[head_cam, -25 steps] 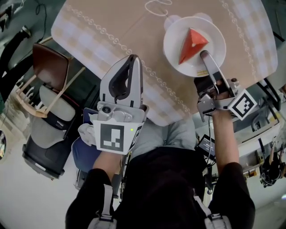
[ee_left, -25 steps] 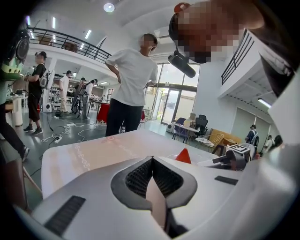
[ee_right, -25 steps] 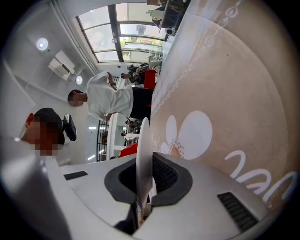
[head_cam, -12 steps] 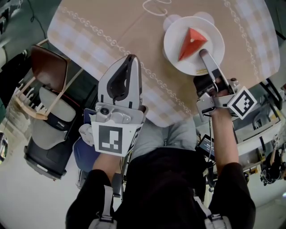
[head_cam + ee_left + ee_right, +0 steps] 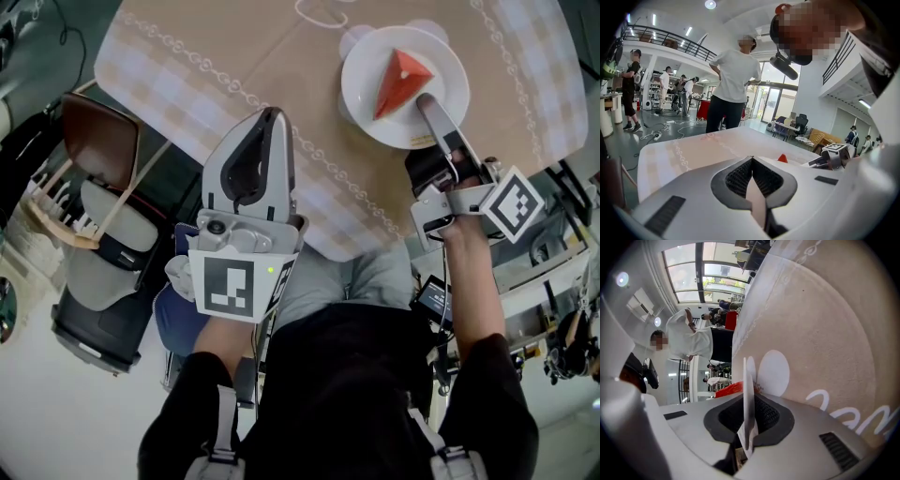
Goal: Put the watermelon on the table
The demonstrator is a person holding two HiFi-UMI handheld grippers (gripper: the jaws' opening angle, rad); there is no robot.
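Watermelon (image 5: 401,81) | on plate (image 5: 361,96), just beyond right tool (image 5: 427,101) | tool pinches plate rim

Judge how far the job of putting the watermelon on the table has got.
Done: the watermelon slice sits on the plate over the table. In hand: the right gripper clamps the plate's rim, its jaws just starting to ease apart. Remaining: let go and withdraw. The left gripper is shut, empty.

A red watermelon wedge (image 5: 398,82) lies on a white plate (image 5: 361,98). The tablecloth (image 5: 281,56) is beige with white chain lines and pale checked borders. At the left, the chair seat (image 5: 101,141) is brown.
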